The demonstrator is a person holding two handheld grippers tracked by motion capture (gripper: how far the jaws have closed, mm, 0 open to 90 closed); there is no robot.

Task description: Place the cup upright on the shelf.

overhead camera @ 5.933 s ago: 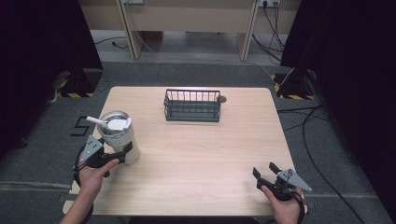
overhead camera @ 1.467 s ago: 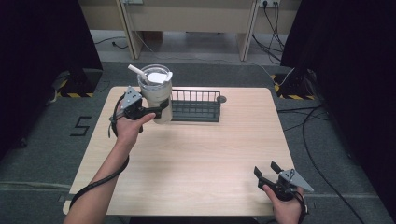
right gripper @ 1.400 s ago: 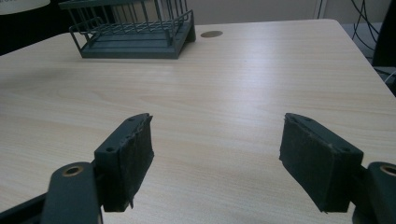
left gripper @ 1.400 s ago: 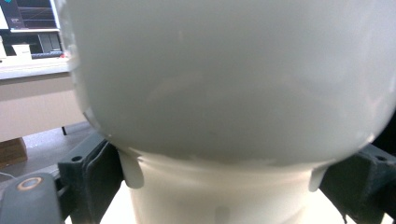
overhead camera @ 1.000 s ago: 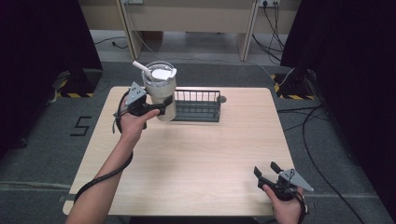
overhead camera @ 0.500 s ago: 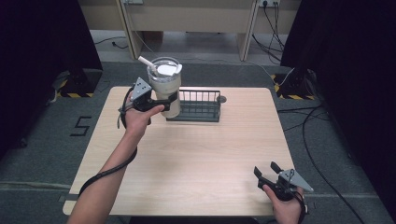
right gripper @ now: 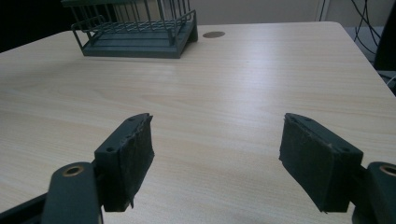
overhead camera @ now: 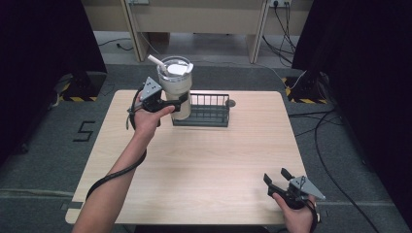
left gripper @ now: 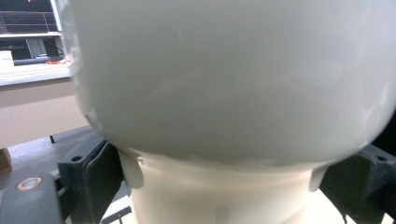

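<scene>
left hand-held gripper (overhead camera: 180,100): jaws clamp tumbler (overhead camera: 176,87) low on its body | tumbler: upright, in the air at left end of basket (overhead camera: 206,110), long axis vertical | basket lies just right of it | right hand-held gripper (overhead camera: 277,177): spread, empty, well apart near table (overhead camera: 209,165) front edge

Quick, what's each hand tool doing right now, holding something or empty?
Left tool: closed on the white tumbler, held up at the wire basket.
Right tool: open, empty, low over the table.
</scene>
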